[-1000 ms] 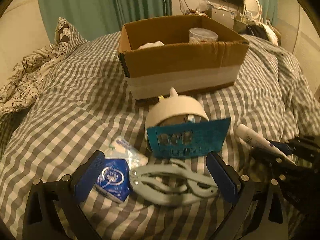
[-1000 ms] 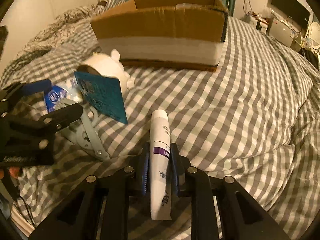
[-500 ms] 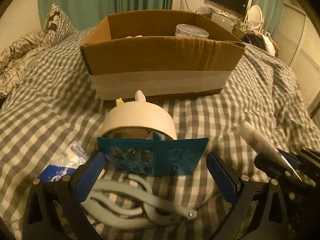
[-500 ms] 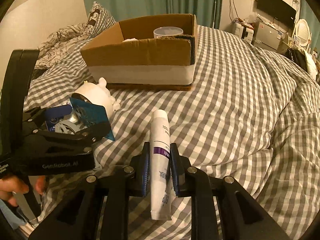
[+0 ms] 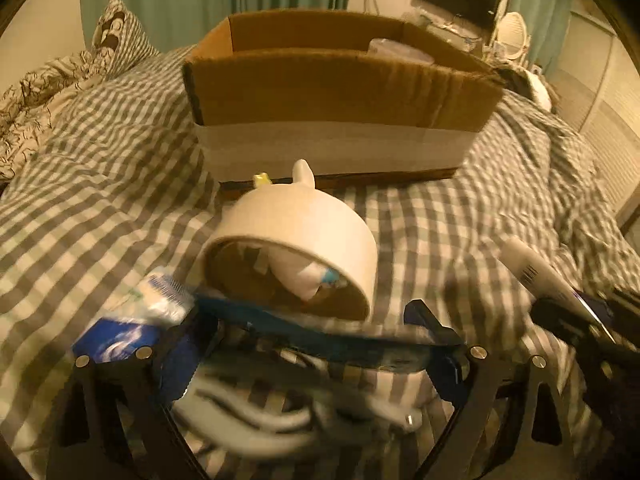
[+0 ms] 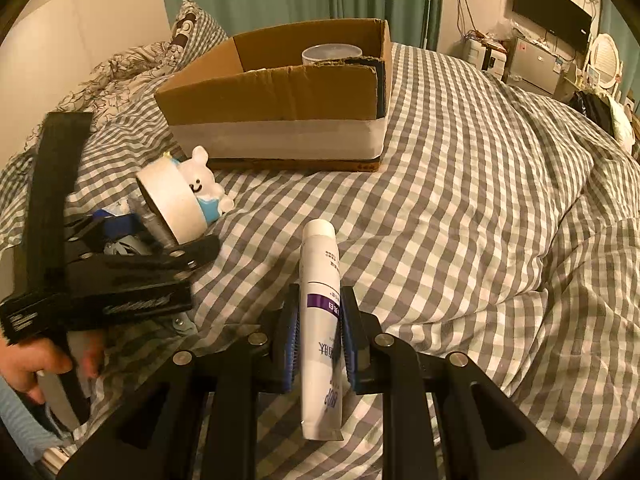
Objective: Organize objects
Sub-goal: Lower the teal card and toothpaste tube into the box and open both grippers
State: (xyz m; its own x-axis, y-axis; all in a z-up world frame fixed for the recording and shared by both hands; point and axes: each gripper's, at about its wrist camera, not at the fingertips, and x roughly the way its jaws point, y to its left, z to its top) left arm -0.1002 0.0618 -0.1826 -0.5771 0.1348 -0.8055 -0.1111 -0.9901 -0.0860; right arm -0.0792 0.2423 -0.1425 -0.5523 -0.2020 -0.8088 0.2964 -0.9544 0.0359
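My right gripper (image 6: 319, 336) is shut on a white tube with a purple band (image 6: 321, 312), held above the checked bed cover; the tube also shows in the left wrist view (image 5: 536, 276). My left gripper (image 5: 316, 346) has its jaws apart around a flat blue card (image 5: 320, 340), which spans between the pads. Whether the pads press it is blurred. Behind the card lies a white bear-shaped cup (image 5: 296, 240) on its side, also in the right wrist view (image 6: 180, 196). A cardboard box (image 5: 340, 92) stands beyond, holding a clear tub (image 6: 330, 54).
A blue and white packet (image 5: 132, 320) lies left of the card. A pale grey plastic tool (image 5: 280, 412) lies under the left gripper. Pillows (image 6: 188, 32) sit at the bed's head. A dresser and TV (image 6: 552, 12) stand at the far right.
My left gripper moved forward and down so the blue card now lies between its pads. My right gripper lifted with the tube and now looks down into the box.
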